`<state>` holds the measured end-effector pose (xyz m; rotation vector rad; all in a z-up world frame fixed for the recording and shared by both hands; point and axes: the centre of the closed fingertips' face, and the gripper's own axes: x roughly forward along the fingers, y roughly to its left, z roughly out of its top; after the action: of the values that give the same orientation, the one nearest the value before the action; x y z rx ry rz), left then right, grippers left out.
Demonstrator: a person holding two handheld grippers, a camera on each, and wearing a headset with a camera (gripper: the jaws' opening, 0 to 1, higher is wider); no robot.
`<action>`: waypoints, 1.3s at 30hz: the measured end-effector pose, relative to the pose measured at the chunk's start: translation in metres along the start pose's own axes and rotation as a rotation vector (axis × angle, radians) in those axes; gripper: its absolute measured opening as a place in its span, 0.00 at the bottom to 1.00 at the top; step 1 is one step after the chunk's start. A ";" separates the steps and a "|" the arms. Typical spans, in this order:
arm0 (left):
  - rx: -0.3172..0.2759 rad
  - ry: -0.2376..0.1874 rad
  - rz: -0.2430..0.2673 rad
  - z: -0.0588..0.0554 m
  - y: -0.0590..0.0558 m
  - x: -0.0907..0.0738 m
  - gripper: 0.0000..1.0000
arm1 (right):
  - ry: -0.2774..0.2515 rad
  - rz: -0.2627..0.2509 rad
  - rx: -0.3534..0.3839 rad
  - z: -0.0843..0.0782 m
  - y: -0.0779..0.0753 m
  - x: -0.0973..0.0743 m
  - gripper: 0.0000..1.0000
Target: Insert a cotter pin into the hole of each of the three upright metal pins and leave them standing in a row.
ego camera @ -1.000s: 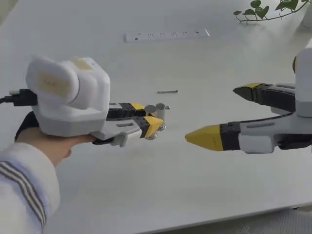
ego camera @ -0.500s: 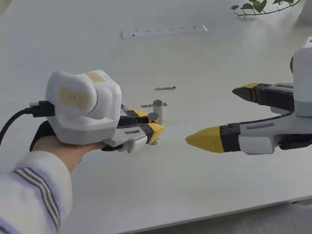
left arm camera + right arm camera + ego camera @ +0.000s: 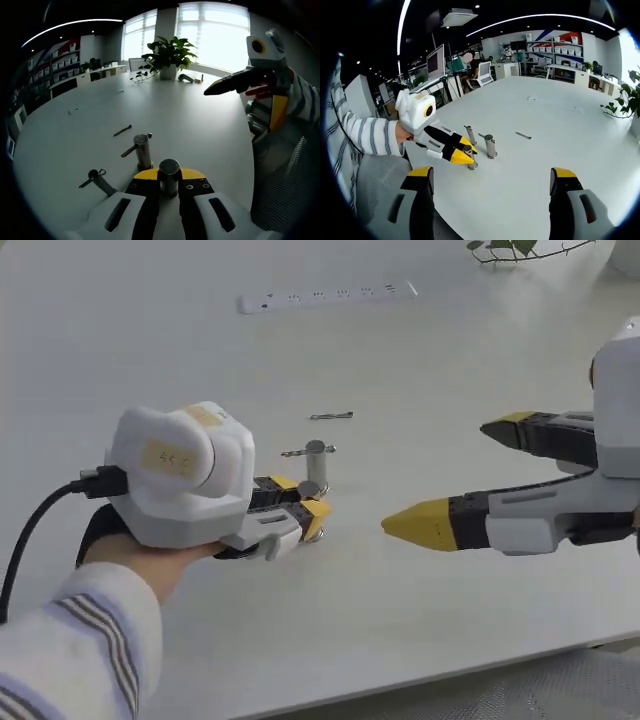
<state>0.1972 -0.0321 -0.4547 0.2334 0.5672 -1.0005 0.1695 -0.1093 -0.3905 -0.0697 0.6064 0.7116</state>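
My left gripper is shut on a short upright metal pin, which rests on the white table; nothing shows in this pin's hole. Just beyond it stands a second pin with a cotter pin through its top. A third pin to the left also carries a cotter pin. One loose cotter pin lies farther back. My right gripper hovers open to the right, well apart from the pins, with nothing between its jaws.
A white power strip lies at the far side of the table. A potted plant stands at the far right end. The left gripper's black cable trails off to the left. The table's near edge is close below the right gripper.
The head camera has shifted. The left gripper has drawn slightly nearer to me with the pin in its jaws. The right gripper has stayed put and open.
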 end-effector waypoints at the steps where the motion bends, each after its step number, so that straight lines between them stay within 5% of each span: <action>1: -0.001 -0.003 0.000 0.000 0.000 0.000 0.09 | 0.000 -0.006 0.003 0.000 -0.001 0.000 0.95; 33: -0.021 -0.040 0.072 0.000 -0.002 0.001 0.10 | 0.019 0.010 -0.007 -0.004 0.002 0.006 0.94; 39: -0.020 -0.050 0.081 0.003 -0.002 -0.005 0.26 | 0.028 0.006 -0.005 -0.007 0.001 0.006 0.93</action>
<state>0.1944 -0.0307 -0.4498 0.2117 0.5183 -0.9189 0.1691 -0.1068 -0.3992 -0.0822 0.6317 0.7189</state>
